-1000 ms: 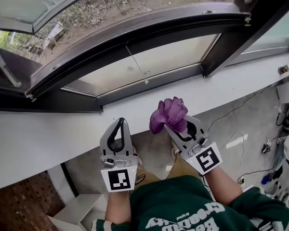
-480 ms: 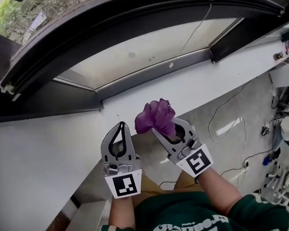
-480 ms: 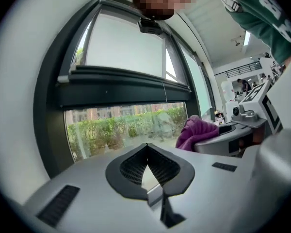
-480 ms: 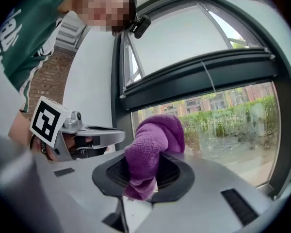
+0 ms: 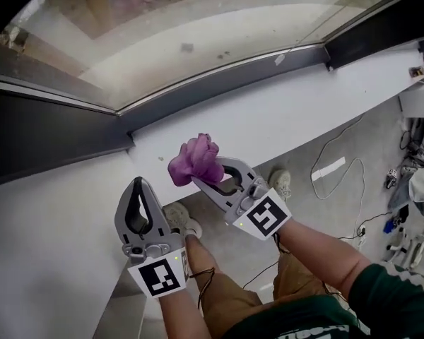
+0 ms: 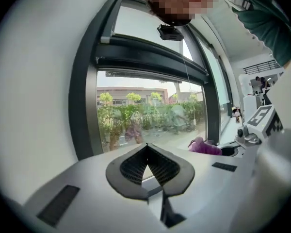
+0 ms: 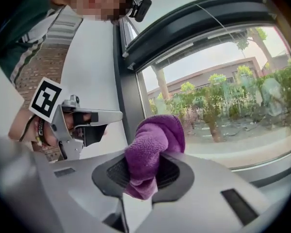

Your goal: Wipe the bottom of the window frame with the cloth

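Head view: we are holding the right gripper (image 5: 202, 178) with its jaws clamped on the bunched purple cloth (image 5: 194, 159). The cloth is hovering over the near edge of the white sill (image 5: 290, 122), apart from the dark window frame bottom (image 5: 226, 83) farther off. Left gripper view: the left gripper (image 6: 146, 147) is sitting closed tip to tip, gripping nothing.

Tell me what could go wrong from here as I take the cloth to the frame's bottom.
The right gripper pinches only a fold of the bunched purple cloth; dragging it along the bottom window frame could tug it loose.
The wad is small, so pressing hard may let the jaw tips scrape the frame.
The left gripper, shut and empty, is near the white sill and could bump it.
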